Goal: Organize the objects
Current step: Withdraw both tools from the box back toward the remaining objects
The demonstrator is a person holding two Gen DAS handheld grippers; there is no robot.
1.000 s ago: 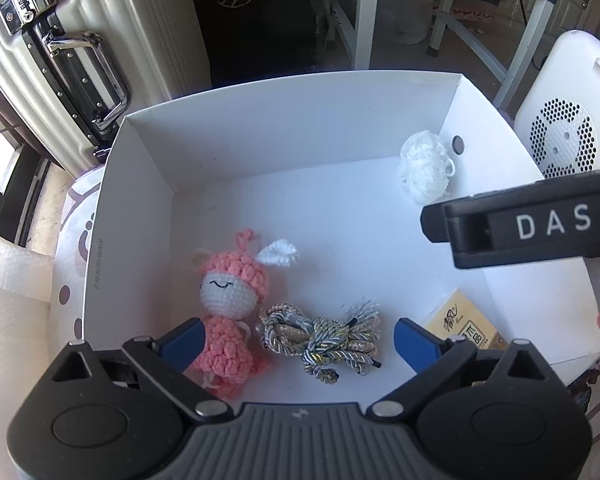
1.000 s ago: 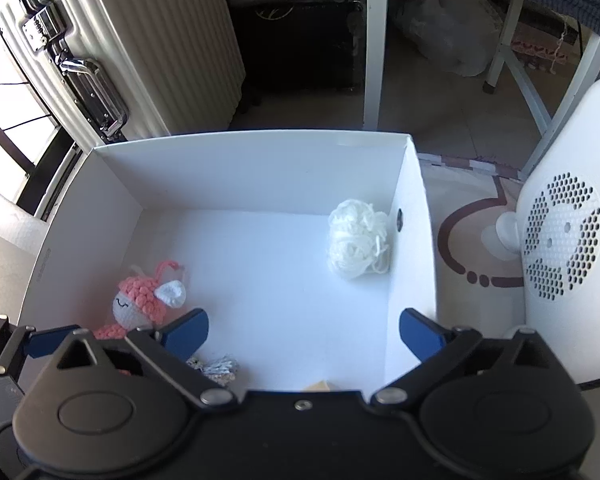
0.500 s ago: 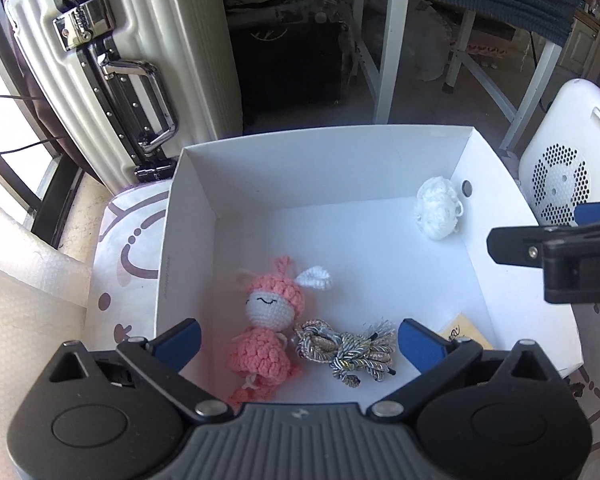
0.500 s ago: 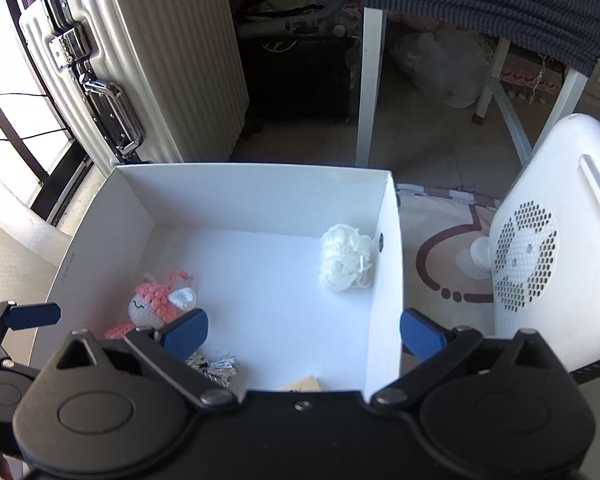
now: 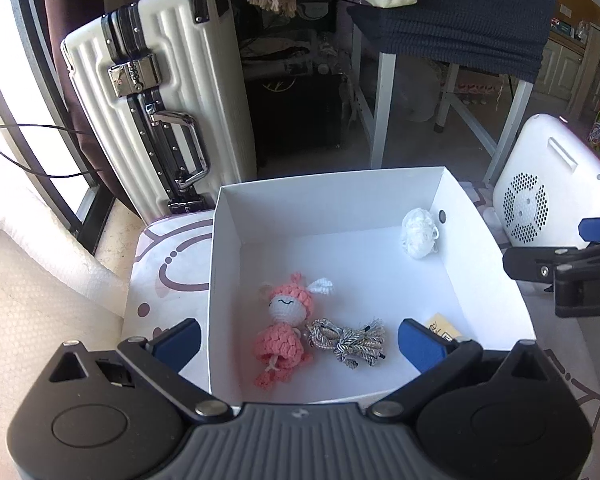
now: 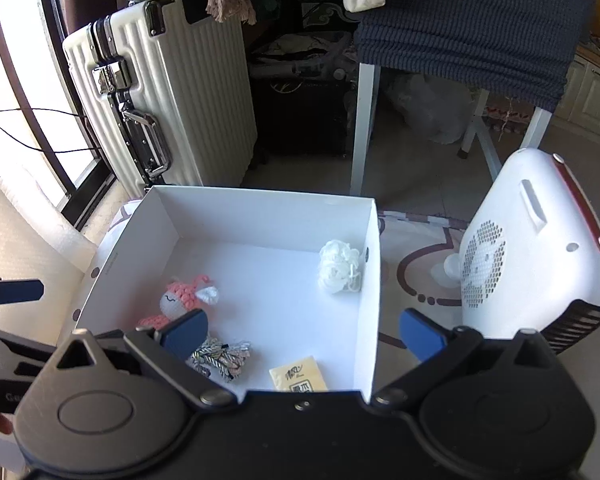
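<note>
At frame centre, 4 items are seen inside the white box (image 5: pixel 228 280): pink doll (image 5: pixel 284 332), cord bundle (image 5: pixel 348 342), white yarn (image 5: pixel 418 232), yellow packet (image 6: pixel 298 374). Both the left gripper (image 5: pixel 298 338) and right gripper (image 6: pixel 302 330) are held wide apart and empty. Little is judged left.

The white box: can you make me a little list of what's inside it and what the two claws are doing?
container: white box, open top
toy: pink crochet doll, lying flat
beside toy: silver cord bundle, touching the doll's side
far corner: white yarn ball
near corner: yellow packet, lying flat
left claw: open, holding nothing
right claw: open, holding nothing
outside the box: white suitcase, white fan heater
</note>
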